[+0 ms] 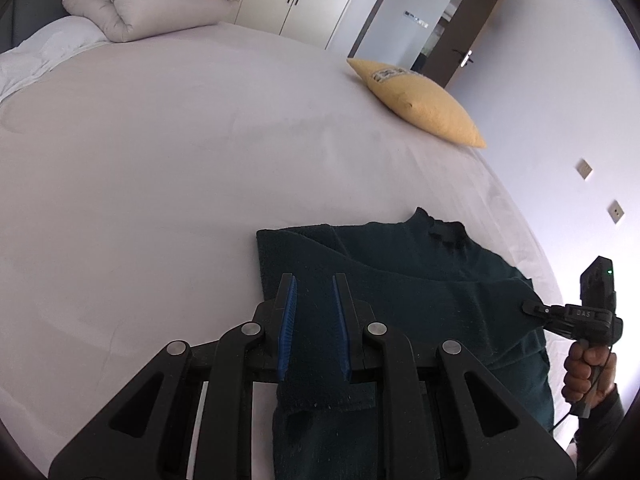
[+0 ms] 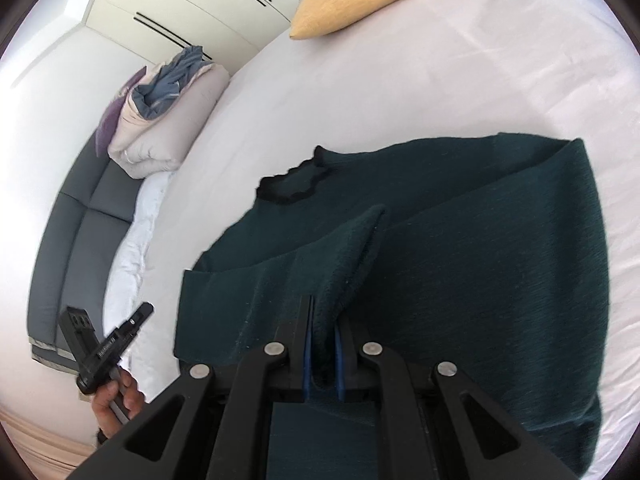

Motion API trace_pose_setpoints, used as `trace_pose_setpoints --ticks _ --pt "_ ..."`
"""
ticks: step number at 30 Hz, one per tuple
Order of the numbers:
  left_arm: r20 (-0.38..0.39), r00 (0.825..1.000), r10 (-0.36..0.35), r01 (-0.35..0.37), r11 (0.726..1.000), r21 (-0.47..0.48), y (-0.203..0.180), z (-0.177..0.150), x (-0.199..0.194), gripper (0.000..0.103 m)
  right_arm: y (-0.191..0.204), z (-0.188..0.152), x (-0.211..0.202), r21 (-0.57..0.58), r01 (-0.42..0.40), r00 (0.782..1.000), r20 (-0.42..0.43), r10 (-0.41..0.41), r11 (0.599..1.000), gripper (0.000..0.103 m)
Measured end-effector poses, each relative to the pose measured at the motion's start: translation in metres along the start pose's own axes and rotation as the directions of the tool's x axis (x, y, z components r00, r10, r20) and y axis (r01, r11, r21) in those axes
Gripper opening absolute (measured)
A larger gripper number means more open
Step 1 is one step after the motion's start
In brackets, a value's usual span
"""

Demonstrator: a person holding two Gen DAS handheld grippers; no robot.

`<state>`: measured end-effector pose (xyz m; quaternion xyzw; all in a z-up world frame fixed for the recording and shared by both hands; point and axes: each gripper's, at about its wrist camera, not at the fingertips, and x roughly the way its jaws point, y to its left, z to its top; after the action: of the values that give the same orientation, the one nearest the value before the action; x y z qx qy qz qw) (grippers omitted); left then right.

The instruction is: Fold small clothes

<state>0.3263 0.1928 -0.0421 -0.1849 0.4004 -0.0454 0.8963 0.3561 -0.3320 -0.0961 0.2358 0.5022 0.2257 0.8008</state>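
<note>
A dark green knit sweater (image 1: 420, 280) lies on the white bed, partly folded; it also shows in the right wrist view (image 2: 480, 280), with its black-trimmed collar (image 2: 292, 184) toward the far side. My left gripper (image 1: 314, 284) hovers over the sweater's left edge, jaws parted, with a strip of the fabric lying between the blue pads (image 1: 288, 320). My right gripper (image 2: 322, 316) is shut on a raised fold of the sweater, likely a sleeve. The right gripper also shows in the left wrist view (image 1: 532, 308), and the left gripper in the right wrist view (image 2: 146, 310).
A yellow pillow (image 1: 420, 104) lies at the bed's far edge. A folded beige duvet (image 1: 140, 4) with blue cloth on it sits at the head end near a grey headboard (image 2: 72, 232). White wardrobes and a doorway (image 1: 420, 16) stand beyond the bed.
</note>
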Motion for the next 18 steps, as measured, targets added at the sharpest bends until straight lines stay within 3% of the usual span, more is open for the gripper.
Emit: trace_pose_setpoints --ticks 8,14,18 --pt "-0.062 0.998 0.019 -0.017 0.999 0.036 -0.013 0.004 0.042 0.017 -0.006 -0.004 0.003 -0.005 0.026 1.000 -0.002 -0.026 1.000 0.010" --pt "-0.159 0.984 0.075 -0.062 0.994 0.085 -0.018 -0.007 0.083 0.017 -0.012 -0.007 -0.001 0.006 0.040 0.999 0.000 -0.040 0.999 0.010" --pt "-0.163 0.983 0.083 -0.068 0.993 0.098 -0.017 -0.016 0.092 0.017 -0.022 -0.010 0.001 0.024 0.055 0.998 -0.007 -0.055 0.998 0.010"
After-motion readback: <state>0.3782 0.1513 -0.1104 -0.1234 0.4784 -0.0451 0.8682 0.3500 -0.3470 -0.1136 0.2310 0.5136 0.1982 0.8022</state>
